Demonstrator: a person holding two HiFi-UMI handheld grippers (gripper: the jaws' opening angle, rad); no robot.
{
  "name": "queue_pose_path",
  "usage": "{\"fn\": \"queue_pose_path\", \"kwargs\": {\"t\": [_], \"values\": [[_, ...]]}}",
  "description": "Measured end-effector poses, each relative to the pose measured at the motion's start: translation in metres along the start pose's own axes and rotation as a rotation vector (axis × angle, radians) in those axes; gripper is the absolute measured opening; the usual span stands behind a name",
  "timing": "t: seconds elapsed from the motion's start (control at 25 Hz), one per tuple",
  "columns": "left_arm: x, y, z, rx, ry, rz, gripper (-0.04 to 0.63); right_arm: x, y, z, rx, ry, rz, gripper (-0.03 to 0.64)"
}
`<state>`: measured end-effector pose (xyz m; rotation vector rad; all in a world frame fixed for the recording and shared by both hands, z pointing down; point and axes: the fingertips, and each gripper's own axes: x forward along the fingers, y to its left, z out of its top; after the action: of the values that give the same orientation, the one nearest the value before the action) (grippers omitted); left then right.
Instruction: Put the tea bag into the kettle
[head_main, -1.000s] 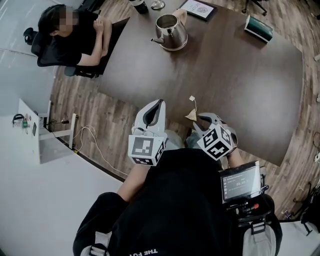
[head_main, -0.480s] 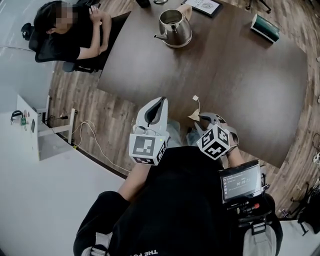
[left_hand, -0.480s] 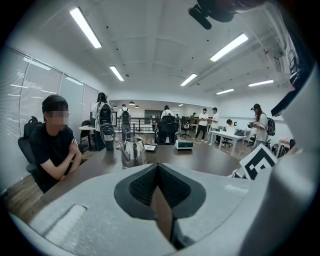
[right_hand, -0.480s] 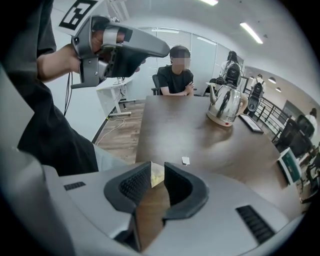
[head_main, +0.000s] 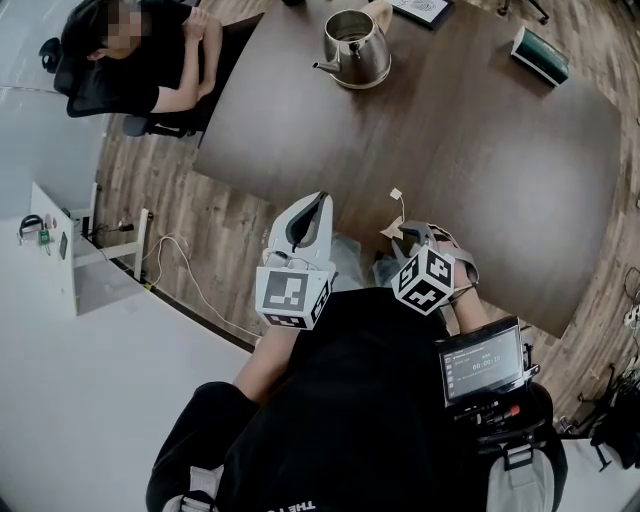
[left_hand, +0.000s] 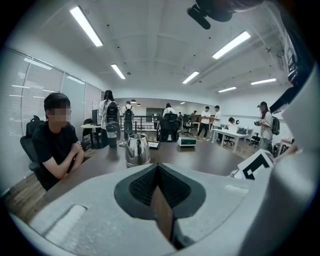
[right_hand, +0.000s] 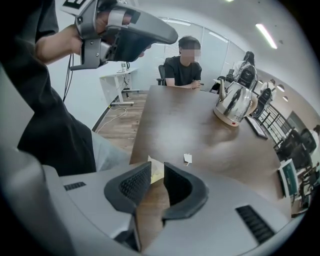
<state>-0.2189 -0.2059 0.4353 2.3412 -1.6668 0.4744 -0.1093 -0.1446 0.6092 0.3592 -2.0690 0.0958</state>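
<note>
Tabletop; tea bag half-hidden between fingers

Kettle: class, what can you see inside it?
The kettle stands open; only its dark inner wall shows, and its bottom is hidden. The tea bag is outside, gripped by the right tool.

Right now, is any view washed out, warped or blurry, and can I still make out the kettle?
Head view: even light, table edges bowed by the lens, kettle sharp with bright highlights. Left gripper view: ceiling lights glare, dark rounded corners, kettle small but clear. Right gripper view: strong fisheye bend, tea bag between the jaws clear.
</note>
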Motion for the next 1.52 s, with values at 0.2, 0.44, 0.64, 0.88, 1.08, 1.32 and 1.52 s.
{"fn": "queue_pose_path", "kwargs": {"t": [0.2,0.44,0.64,0.88,1.08,1.32,1.52], "values": [[-0.001,-0.001,-0.003,0.004,0.009,-0.003,0.003,0.005,0.002,-0.005,-0.006,0.024,0.008,0.077],[-0.001,0.000,-0.002,0.004,0.013,-0.004,0.003,0.007,0.004,-0.005,0.007,0.029,0.018,0.063],[-0.002,0.000,0.000,-0.001,0.008,-0.001,0.003,0.007,0.005,-0.007,0.008,0.036,0.015,0.042],[-0.001,0.001,0.001,-0.001,0.002,0.003,0.003,0.006,0.003,-0.008,0.020,0.030,0.017,0.028],[-0.003,0.001,0.001,-0.005,-0.003,0.010,0.003,0.003,0.000,-0.005,0.049,0.014,0.021,0.023],[-0.004,0.002,0.002,-0.008,-0.006,0.015,0.003,-0.001,-0.008,0.001,0.072,-0.014,0.000,0.012],[-0.003,0.002,0.003,-0.010,-0.014,0.018,0.003,-0.009,-0.023,0.007,0.145,-0.066,-0.024,0.008]]}}
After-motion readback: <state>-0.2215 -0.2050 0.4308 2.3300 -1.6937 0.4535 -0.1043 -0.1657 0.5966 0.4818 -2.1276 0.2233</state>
